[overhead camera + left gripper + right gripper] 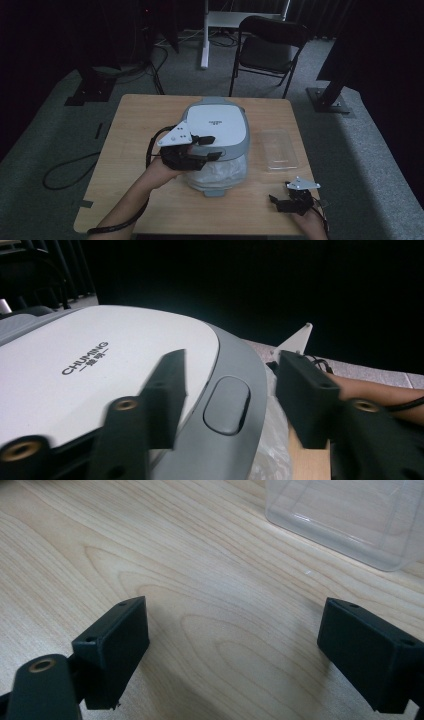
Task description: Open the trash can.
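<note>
A rounded bin stands mid-table under a white and grey lid (216, 125), with a crinkled plastic liner (220, 174) showing below the lid. My left gripper (207, 148) is at the lid's near edge. In the left gripper view the lid (100, 370), printed CHUMING, has a grey push button (227, 405) on its rim. My left gripper (230, 395) straddles that rim: one jaw over the white top, the other past the edge, with liner visible in the gap. My right gripper (295, 199) rests near the table's front right corner, and in its own view it (232, 650) stands open over bare wood.
A clear plastic container (279, 149) (350, 520) lies right of the bin on the wooden table (140, 125). Beyond the table's far edge stand a black folding chair (270, 47) and a white stand leg (204, 35). Cables trail on the grey carpet at left.
</note>
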`<state>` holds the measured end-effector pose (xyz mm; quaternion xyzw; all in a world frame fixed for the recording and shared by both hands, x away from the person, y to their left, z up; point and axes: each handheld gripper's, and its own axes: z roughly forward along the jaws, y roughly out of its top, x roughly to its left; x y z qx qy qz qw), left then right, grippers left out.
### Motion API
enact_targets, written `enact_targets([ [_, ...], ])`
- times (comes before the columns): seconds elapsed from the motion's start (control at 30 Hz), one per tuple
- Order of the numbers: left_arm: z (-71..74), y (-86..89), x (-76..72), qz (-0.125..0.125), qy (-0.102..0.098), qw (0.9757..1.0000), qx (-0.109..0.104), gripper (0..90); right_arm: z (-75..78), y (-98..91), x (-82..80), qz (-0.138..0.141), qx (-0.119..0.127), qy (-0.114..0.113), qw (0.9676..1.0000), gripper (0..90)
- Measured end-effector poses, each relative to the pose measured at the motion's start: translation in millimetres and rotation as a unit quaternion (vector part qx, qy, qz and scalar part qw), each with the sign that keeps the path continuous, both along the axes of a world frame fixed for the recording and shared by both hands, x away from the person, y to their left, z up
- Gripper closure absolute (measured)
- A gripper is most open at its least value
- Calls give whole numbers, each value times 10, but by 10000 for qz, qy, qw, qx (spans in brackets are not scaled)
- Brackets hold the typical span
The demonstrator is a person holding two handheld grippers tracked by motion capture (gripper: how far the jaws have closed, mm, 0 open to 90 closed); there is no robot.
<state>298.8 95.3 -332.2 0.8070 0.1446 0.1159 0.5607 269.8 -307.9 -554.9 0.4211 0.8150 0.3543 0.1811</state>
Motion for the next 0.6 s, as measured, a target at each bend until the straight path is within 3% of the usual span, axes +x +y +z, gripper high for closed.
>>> enact_targets([
  [0.4,-8,-80,-27,112,-74,9991,393,867,0,-1,1,-17,0,1,10000,124],
  [0.6,4,-92,-14,165,43,9989,448,900,0,-2,2,-24,2,0,10000,124],
])
